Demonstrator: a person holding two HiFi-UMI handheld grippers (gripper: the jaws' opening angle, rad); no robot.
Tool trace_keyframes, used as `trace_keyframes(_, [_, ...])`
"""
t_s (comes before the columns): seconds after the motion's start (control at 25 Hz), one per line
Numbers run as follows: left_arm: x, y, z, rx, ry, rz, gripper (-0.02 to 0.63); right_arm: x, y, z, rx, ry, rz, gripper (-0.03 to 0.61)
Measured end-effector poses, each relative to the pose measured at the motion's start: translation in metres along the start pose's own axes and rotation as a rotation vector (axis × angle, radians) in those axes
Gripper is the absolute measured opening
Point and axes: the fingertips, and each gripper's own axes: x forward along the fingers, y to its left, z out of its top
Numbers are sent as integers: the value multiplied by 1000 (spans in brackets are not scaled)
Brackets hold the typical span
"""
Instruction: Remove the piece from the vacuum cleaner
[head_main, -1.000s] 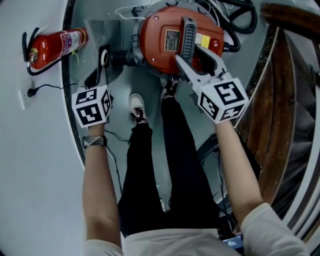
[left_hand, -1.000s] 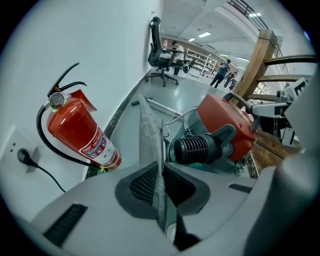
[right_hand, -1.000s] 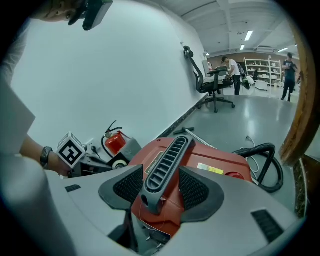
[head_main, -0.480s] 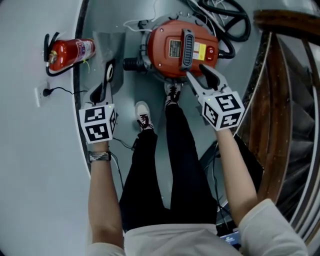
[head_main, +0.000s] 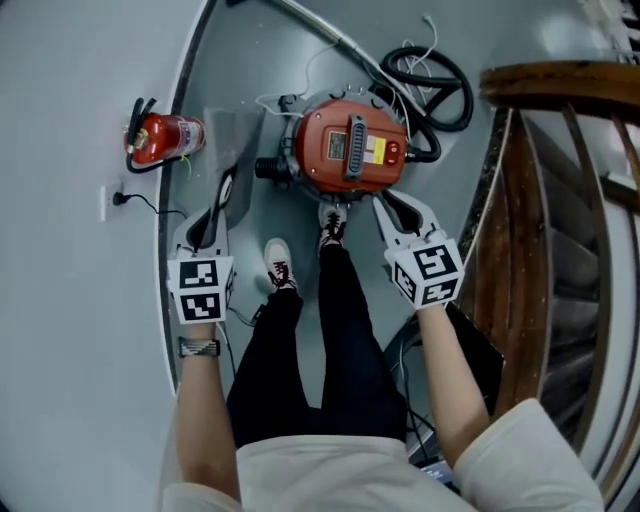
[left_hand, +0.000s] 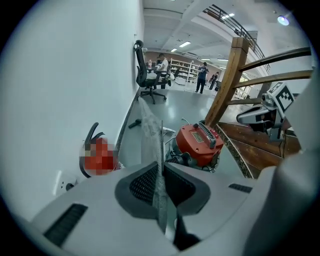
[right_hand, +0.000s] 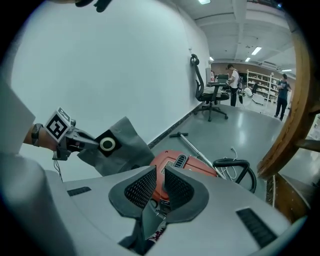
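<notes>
The red vacuum cleaner (head_main: 348, 150) stands on the floor just beyond the person's shoes. My left gripper (head_main: 208, 232) is shut on its grey dust bag (head_main: 235, 150), which hangs to the vacuum's left with its black collar and white ring toward me. In the left gripper view the bag (left_hand: 152, 135) runs edge-on between the pads of the left gripper (left_hand: 161, 177). My right gripper (head_main: 398, 207) hovers at the vacuum's near right side; its jaws are closing, a narrow gap left and nothing in it. The right gripper (right_hand: 161, 185) looks over the vacuum (right_hand: 177, 162) toward the bag (right_hand: 120, 145).
A red fire extinguisher (head_main: 160, 140) lies by the wall at the left. The black hose (head_main: 432, 85) coils behind the vacuum, with a metal wand (head_main: 320, 32) beyond. A wooden stair railing (head_main: 515, 200) runs along the right. An office chair (left_hand: 145, 75) and people stand far off.
The right gripper has drawn back from the vacuum's top handle and its wide jaws have narrowed. The view has pulled away from the vacuum. The left gripper still holds the bag.
</notes>
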Motion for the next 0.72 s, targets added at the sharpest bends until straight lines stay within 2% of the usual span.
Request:
trace_keyframes(0.48, [-112,-5,91,91,-135,0,28,-105,16,118,-141,-100,-54,41])
trace_keyframes(0.72, [-157,-13,114,102,-182,-21,28,-152,35,154,-178,-147,-81,40])
